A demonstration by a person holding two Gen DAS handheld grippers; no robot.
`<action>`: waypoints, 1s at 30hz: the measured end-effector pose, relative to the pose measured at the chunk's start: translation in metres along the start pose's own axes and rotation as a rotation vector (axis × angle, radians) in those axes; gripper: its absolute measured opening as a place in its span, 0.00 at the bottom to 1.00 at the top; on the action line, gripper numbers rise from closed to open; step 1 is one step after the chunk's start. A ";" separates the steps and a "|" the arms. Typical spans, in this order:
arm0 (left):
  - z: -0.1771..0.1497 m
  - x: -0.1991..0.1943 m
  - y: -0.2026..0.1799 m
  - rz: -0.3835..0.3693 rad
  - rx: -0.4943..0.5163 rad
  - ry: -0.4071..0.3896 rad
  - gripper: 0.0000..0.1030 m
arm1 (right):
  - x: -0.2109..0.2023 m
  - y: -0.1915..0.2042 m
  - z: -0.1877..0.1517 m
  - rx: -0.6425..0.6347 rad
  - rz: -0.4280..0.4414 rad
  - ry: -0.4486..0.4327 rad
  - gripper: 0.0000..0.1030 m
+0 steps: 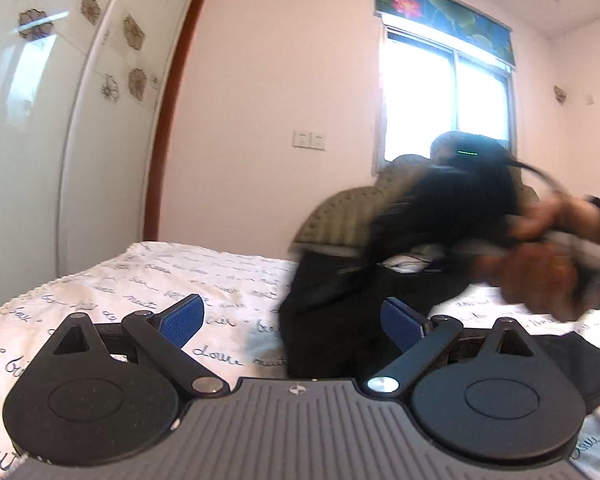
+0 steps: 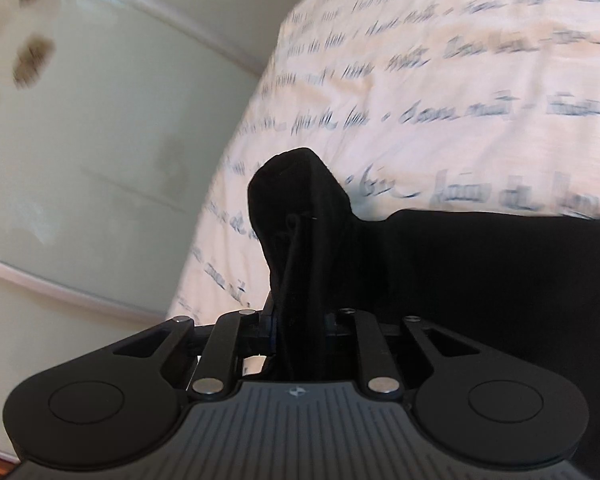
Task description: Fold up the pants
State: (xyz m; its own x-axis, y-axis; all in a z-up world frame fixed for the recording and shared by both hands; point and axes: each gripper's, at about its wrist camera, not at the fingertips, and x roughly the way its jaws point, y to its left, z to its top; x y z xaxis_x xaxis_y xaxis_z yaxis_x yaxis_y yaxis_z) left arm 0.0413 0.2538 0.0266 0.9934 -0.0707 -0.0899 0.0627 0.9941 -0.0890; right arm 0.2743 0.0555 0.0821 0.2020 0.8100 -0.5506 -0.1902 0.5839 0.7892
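On bed: black pants (image 1: 332, 312) at 12 o'clock, unfolded.
Left tongs (image 1: 292, 324): spread wide, empty.
Right tongs (image 2: 300, 320): clamped on pants (image 2: 296, 208).
Progress: early, folding mostly ahead.

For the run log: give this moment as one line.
left gripper: open, empty | right gripper: shut on black pants, lifted | surface: script-print bedsheet

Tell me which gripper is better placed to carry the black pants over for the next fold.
Right, most likely. The right gripper is shut on a bunch of the black pants, lifted above the bedsheet. The left gripper is open and holds nothing, with the pants just ahead of it.
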 end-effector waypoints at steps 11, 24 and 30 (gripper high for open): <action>0.006 0.023 0.003 0.057 -0.035 0.197 0.99 | -0.173 -0.126 -0.071 0.188 -0.117 -0.197 0.15; 0.023 0.006 -0.075 -0.017 0.100 0.274 0.98 | -0.153 -0.206 -0.110 0.299 0.155 -0.351 0.11; -0.001 0.009 -0.174 -0.295 0.345 0.255 1.00 | -0.156 -0.209 -0.117 0.225 0.187 -0.415 0.12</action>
State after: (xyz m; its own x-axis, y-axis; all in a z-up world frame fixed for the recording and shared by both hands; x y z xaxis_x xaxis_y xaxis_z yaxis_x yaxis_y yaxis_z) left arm 0.0393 0.0798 0.0404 0.8764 -0.3273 -0.3533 0.4075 0.8950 0.1814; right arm 0.1699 -0.1865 -0.0289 0.5580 0.7828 -0.2755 -0.0570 0.3673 0.9283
